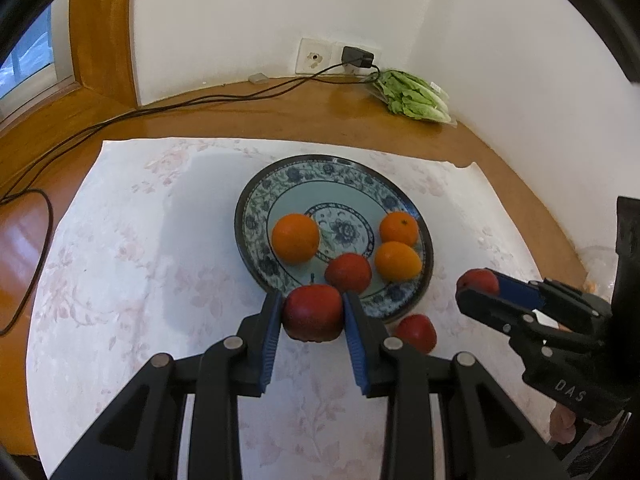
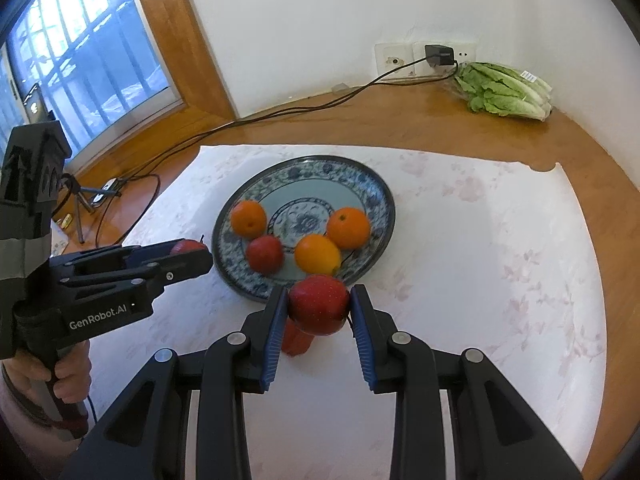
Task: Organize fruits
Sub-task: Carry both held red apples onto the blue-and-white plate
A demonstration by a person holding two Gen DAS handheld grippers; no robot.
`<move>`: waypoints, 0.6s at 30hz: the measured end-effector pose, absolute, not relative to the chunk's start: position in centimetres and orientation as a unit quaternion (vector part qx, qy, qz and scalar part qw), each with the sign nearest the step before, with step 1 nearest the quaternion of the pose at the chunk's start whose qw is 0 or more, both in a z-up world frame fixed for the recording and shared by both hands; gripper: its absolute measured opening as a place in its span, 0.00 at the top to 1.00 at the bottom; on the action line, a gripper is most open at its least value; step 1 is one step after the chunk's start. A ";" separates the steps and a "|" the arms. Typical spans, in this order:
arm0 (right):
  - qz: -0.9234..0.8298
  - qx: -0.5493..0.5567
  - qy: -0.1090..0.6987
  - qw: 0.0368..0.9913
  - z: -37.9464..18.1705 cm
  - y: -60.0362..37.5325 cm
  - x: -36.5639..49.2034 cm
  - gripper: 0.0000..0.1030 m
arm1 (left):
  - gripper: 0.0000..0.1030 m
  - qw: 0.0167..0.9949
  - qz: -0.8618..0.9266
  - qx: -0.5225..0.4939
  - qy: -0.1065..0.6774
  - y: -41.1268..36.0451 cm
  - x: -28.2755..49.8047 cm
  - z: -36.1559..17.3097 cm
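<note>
Left gripper [image 1: 312, 312] clamps red apple [image 1: 313, 312] between blue pads, at near rim of blue-patterned plate [image 1: 256, 200]; apple underside hidden by fingers. Plate on floral cloth [image 1: 120, 240] carries three oranges [image 1: 295, 238] and one red fruit [image 1: 348, 273]. Another red fruit [image 1: 416, 333] lies on cloth just outside rim, partly cut off by finger. Right gripper [image 2: 319, 309] pinches second apple [image 2: 319, 304], near plate's front edge; red shape beneath it hard to make out. Bagged lettuce [image 2: 506, 92] far right, against wall.
</note>
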State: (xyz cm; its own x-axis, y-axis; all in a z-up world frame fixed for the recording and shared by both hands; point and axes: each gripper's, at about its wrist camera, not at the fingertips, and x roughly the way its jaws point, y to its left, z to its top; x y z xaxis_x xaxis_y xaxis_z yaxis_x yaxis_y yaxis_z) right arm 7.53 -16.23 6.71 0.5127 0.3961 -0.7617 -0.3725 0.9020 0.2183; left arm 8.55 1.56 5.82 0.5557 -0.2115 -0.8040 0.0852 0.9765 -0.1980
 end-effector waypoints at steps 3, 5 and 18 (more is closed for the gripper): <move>0.215 0.011 0.443 0.870 6.4 -16.3 8.2 0.68 | 0.69 0.879 -0.081 -0.068 0.466 1.5 9.2 5.4; 0.212 0.012 0.445 0.870 6.1 -16.3 8.8 0.68 | 0.69 0.877 -0.079 -0.067 0.469 1.5 9.6 5.0; 0.200 0.007 0.445 0.873 4.7 -16.1 11.0 0.68 | 0.69 0.878 -0.076 -0.061 0.468 1.4 11.0 3.8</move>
